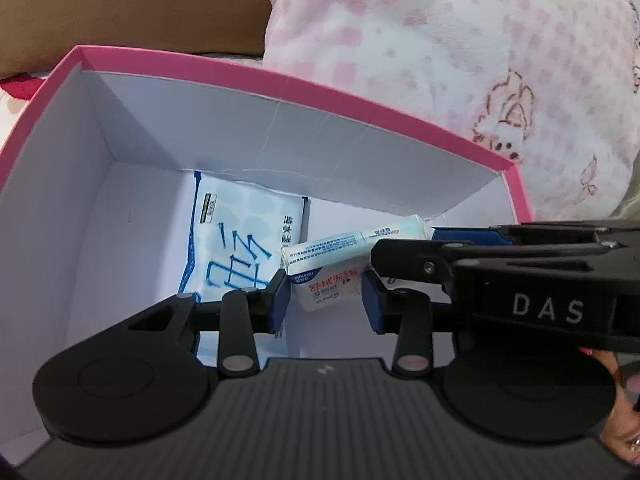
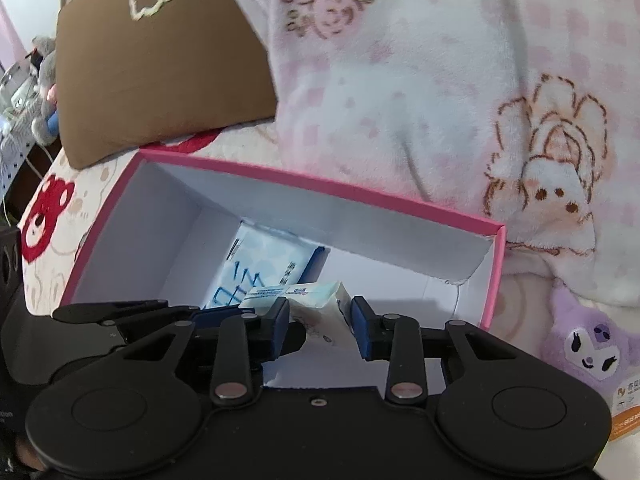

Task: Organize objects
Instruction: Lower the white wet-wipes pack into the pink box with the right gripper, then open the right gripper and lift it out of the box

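An open pink box [image 1: 280,80] [image 2: 320,184] with a white inside sits on the bed. Flat on its floor lies a blue-and-white wipes pack [image 1: 240,232] [image 2: 268,264]. A small white tissue pack [image 1: 324,276] [image 2: 316,300] hangs tilted inside the box, above the floor. My left gripper [image 1: 326,300] has its blue pads against the sides of one end. My right gripper [image 2: 320,320] clamps the other end, reaching in from the right in the left wrist view. Both grippers are shut on this same pack.
A pink-and-white fleece blanket [image 1: 440,60] [image 2: 440,80] bulges right behind the box's far wall. A brown cushion [image 2: 160,60] leans at the back left. A purple plush [image 2: 588,344] lies right of the box. A hand [image 1: 616,420] shows at the lower right.
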`<state>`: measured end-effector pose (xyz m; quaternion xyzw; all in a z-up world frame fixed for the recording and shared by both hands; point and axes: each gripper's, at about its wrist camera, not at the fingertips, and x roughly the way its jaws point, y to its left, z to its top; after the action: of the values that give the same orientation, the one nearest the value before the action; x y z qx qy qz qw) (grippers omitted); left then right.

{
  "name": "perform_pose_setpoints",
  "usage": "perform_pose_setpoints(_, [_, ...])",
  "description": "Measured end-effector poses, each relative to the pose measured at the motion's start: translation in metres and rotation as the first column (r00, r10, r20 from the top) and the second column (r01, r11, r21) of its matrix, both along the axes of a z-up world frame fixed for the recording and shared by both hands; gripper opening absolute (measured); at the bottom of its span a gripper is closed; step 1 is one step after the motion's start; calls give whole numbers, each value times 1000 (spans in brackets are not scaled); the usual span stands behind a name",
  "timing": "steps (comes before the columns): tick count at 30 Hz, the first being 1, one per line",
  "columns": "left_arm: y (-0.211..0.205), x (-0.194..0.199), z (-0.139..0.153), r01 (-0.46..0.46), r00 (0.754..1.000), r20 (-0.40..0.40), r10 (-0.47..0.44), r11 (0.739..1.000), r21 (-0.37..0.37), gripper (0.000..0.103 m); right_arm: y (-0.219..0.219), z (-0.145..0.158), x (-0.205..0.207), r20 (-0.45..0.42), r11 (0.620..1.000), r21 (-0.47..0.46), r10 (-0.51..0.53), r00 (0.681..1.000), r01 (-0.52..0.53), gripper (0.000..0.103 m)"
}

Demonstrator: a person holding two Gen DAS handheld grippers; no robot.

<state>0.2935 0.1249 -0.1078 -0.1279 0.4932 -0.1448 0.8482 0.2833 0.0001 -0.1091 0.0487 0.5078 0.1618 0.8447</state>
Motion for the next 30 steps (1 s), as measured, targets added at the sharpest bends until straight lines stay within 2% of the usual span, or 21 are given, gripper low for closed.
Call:
perform_pose_setpoints(3, [1,3,4,-36,999,-3,36,999,11,37,-6,-2,7,-16,999,45,-22,1000,22,33])
perform_pose_setpoints(6, [5,5,2,-66,998,-2,66,998,3,37,-9,0,11,-19,997,63,-35,999,36,33])
perform_pose_setpoints(15, [2,-2,6,-103,994,34,101,992,66,36,-10,9,-1,71,999,2,-38,997,38,36])
perform_pose_setpoints(25, [14,-24,32,-132,989,69,132,991,-1,36,-13,24,-49,164,992,-80,107,981,-95,48])
perform_pose_setpoints(30, [12,-44,57,-121,988,98,120,992,14,37,-15,35,-76,207,989,-76,138,968,-125,51])
